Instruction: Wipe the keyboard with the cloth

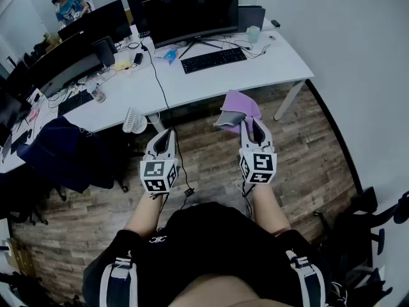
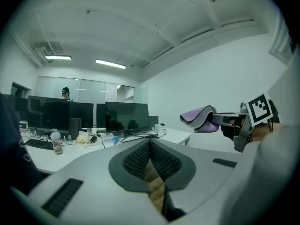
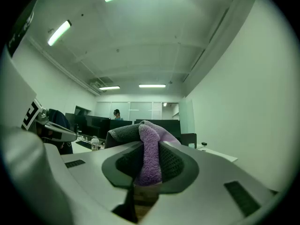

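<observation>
A black keyboard (image 1: 213,59) lies on the white desk (image 1: 268,69) in front of a wide monitor (image 1: 190,15), far ahead of both grippers. My right gripper (image 1: 255,124) is shut on a purple and grey cloth (image 1: 238,109), which sticks out past its tips over the wooden floor. In the right gripper view the cloth (image 3: 149,157) is pinched between the pads. My left gripper (image 1: 165,134) is shut with nothing in it, held beside the right one. From the left gripper view the cloth (image 2: 202,118) shows at the right.
A small white fan (image 1: 133,121) sits at the desk's near edge by a hanging cable (image 1: 167,104). A dark chair with a jacket (image 1: 67,152) stands to the left. A second desk row with monitors (image 1: 70,50) runs left, and a person (image 1: 67,5) sits far back.
</observation>
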A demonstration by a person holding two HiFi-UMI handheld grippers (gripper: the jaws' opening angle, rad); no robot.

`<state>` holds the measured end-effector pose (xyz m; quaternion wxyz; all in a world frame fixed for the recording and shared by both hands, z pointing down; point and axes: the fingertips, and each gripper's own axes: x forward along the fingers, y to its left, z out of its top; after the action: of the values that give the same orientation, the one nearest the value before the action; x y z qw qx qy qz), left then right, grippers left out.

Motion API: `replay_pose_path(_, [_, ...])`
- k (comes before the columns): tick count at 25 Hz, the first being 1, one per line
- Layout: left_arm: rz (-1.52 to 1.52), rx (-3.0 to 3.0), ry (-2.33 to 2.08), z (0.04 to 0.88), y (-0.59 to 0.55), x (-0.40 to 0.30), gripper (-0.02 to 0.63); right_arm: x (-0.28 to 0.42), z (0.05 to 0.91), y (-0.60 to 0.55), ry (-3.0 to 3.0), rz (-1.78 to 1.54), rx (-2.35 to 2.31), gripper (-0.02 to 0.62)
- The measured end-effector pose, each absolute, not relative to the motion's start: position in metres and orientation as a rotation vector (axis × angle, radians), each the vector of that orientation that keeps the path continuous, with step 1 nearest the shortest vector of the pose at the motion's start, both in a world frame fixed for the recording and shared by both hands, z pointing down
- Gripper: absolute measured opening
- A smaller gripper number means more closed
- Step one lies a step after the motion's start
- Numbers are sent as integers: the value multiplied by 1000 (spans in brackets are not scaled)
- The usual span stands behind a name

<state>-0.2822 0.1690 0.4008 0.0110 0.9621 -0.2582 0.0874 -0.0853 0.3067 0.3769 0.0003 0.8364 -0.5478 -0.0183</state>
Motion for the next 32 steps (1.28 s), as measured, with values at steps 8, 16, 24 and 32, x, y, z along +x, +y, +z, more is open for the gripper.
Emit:
replay_pose_path(8, [276,3006,-789,402,164,-279,14,-86,379,300,-1719,-43,2621,97])
replay_pose_path(16, [279,3005,-778,404,165,-270,14,-79,377,303,-1724,-55,2672,98])
replay_pose_path(24, [278,3008,-798,409,186,-252,14,-63,382,317,-1762,-73,2649,99])
replay_pose_path(32, [268,2989,-855,417,201,-242,14,-48,390,325,-1813,-69,2606,98])
